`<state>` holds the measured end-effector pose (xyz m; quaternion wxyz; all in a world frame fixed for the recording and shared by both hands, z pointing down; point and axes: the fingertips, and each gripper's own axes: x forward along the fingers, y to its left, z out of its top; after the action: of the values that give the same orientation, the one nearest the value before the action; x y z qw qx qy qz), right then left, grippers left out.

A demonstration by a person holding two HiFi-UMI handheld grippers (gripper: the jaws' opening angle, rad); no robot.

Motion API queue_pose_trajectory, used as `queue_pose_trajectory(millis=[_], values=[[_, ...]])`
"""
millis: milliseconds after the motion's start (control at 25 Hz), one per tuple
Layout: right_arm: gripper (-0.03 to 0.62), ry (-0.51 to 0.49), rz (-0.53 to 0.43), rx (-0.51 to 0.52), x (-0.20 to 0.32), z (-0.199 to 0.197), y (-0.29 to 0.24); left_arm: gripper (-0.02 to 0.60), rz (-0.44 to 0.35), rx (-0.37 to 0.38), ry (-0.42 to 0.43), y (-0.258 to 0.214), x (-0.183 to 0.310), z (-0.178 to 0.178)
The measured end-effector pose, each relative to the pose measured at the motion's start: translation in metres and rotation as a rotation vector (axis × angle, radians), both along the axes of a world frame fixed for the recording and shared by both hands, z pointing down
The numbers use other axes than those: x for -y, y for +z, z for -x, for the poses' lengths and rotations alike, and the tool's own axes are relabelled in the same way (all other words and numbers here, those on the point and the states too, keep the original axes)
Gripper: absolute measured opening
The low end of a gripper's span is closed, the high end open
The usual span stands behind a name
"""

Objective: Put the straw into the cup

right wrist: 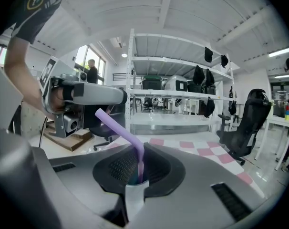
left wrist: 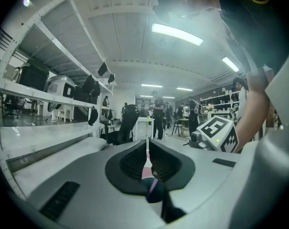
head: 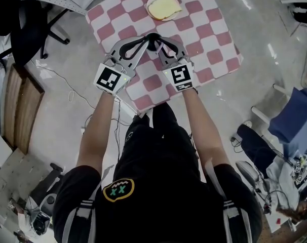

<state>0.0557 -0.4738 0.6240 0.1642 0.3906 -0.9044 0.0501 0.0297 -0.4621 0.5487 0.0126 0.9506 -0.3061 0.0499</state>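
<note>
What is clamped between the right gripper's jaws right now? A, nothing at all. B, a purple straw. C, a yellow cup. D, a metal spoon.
B: in the right gripper view, the purple straw stands between the pads of the right gripper, pinched near its lower end and slanting up to the left.
</note>
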Motion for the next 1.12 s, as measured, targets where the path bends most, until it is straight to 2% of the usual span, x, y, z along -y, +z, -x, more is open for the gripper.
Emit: queue_pose_trajectory(millis=[240, 480, 920, 1120], values=[[0.075, -0.001, -0.008, 0.003, 0.001, 0.001, -0.006, 0.034, 0.01, 0.013, -0.026, 0.004, 0.001, 0.005], [0.104, -0.005, -0.04, 0.015, -0.005, 0.003, -0.024, 0.035, -0.007, 0.001, -0.009, -0.008, -0.004, 0.004], [0.117, -0.003, -0.188, 0.024, -0.04, 0.006, -0.101, 0.034, -0.077, 0.004, 0.01, -0.064, -0.041, 0.009], [0.117, 0.001, -0.25, 0.032, -0.068, 0.008, -0.144, 0.034, -0.074, -0.008, 0.003, -0.092, -0.066, 0.016]])
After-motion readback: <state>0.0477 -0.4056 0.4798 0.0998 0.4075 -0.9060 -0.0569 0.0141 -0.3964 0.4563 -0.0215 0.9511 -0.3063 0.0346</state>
